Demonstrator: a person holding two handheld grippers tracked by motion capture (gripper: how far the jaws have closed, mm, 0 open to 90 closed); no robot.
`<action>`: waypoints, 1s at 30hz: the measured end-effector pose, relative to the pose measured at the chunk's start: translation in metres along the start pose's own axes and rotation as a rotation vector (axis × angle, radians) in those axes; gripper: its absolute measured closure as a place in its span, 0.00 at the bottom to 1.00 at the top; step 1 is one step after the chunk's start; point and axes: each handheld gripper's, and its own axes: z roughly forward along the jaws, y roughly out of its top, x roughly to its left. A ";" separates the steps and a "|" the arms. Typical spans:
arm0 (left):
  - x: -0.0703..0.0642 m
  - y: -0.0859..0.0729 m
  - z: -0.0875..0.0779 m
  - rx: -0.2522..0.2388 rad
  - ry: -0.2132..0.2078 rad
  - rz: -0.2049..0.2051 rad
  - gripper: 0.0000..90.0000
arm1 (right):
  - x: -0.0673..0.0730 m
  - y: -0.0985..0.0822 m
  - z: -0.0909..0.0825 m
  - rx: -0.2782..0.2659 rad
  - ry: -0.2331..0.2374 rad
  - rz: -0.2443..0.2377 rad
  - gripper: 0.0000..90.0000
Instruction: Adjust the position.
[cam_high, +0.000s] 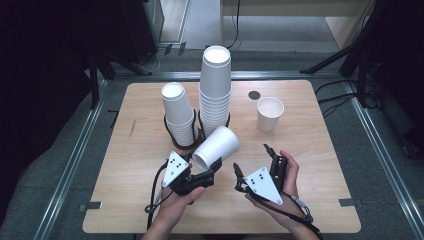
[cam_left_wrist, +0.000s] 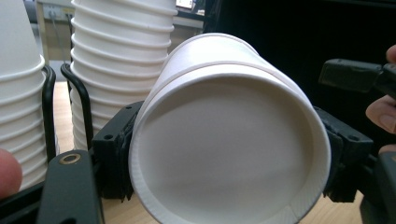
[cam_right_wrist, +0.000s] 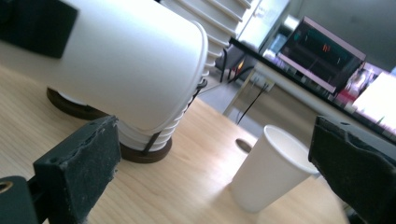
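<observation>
White paper cup stacks crowd the middle: a tall stack (cam_high: 215, 87) at twelve o'clock of the held cup (cam_high: 216, 147) and a shorter stack (cam_high: 178, 114) at ten, each in a black wire holder, both close. A single upright cup (cam_high: 270, 114) stands clear at two o'clock. Pale wood forms the bench (cam_high: 150, 200), set on grey floor, with what may be a monitor beyond. Left tongs (cam_high: 212, 170) pinch the held cup across its rim, its long axis tilted, mouth towards the person. Right tongs (cam_high: 250, 157) gape wide, holding nothing.
</observation>
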 end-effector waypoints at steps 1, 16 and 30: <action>0.000 0.000 0.000 -0.005 -0.002 0.005 0.25 | -0.001 0.001 0.000 0.014 -0.002 0.028 0.03; -0.003 -0.003 -0.001 -0.070 0.000 0.000 0.25 | -0.003 0.012 -0.003 0.060 0.165 0.466 0.03; -0.010 -0.008 0.002 -0.078 -0.007 0.021 0.25 | -0.015 0.012 -0.003 0.076 0.280 0.910 0.00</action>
